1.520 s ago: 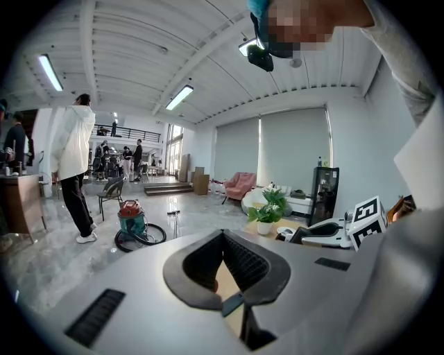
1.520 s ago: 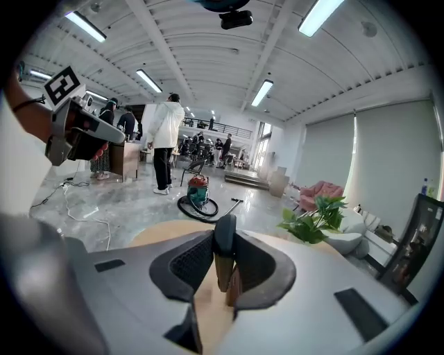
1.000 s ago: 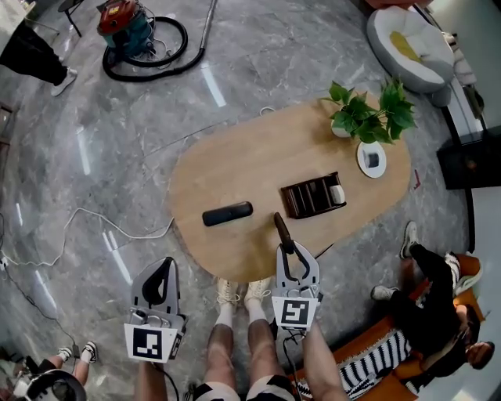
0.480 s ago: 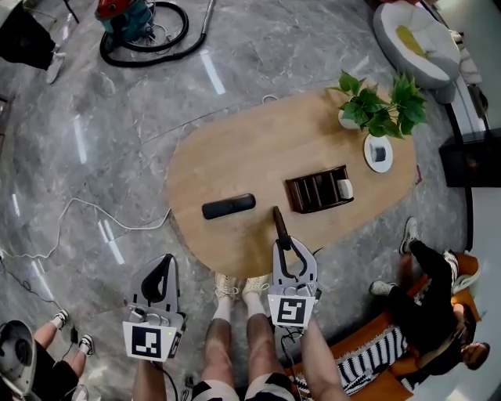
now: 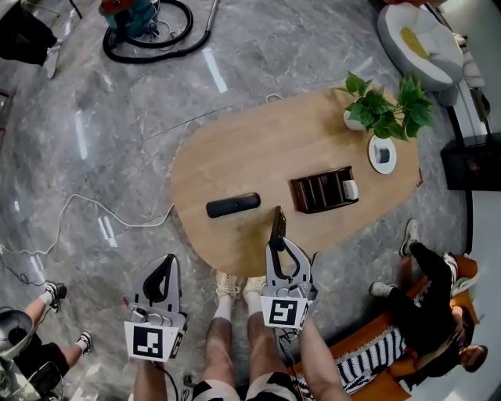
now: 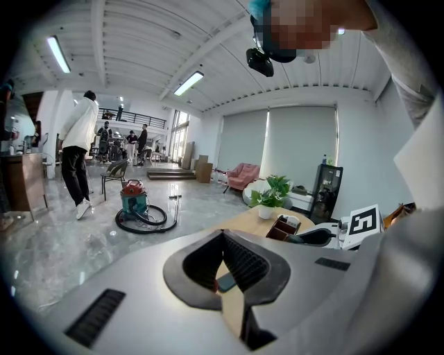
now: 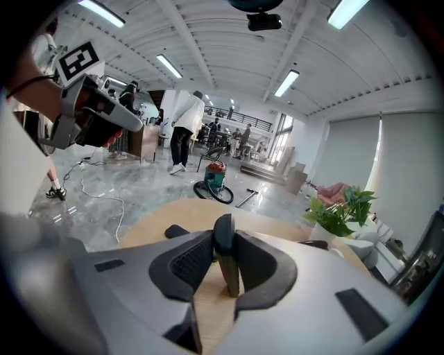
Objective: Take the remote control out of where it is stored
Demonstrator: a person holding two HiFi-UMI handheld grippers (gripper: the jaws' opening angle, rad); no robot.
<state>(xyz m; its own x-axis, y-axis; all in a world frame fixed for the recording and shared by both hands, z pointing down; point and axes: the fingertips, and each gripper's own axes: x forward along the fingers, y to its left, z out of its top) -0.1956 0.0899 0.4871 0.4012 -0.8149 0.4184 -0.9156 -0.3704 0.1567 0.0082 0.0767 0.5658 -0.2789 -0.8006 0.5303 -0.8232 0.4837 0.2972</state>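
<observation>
My right gripper (image 5: 279, 244) is shut on a dark slim remote control (image 5: 277, 226), which sticks out past the jaws over the near edge of the oval wooden table (image 5: 235, 157). In the right gripper view the remote (image 7: 226, 267) stands pinched between the black pads. A brown slotted organizer (image 5: 323, 190) sits to the right on the table, a white object in its right end. A second black remote (image 5: 232, 206) lies flat on the table to the left. My left gripper (image 5: 166, 265) hangs off the table at lower left, jaws together and empty.
A potted plant (image 5: 383, 110) and a white round coaster (image 5: 382, 154) stand at the table's far right. A vacuum cleaner (image 5: 133, 17) with hose and a white cable (image 5: 86, 205) lie on the grey floor. A seated person's legs (image 5: 427, 270) are at the right.
The right gripper has shifted slightly left and toward me with the remote, which now stands straighter. The left gripper has barely moved. Someone's feet at the lower left have moved.
</observation>
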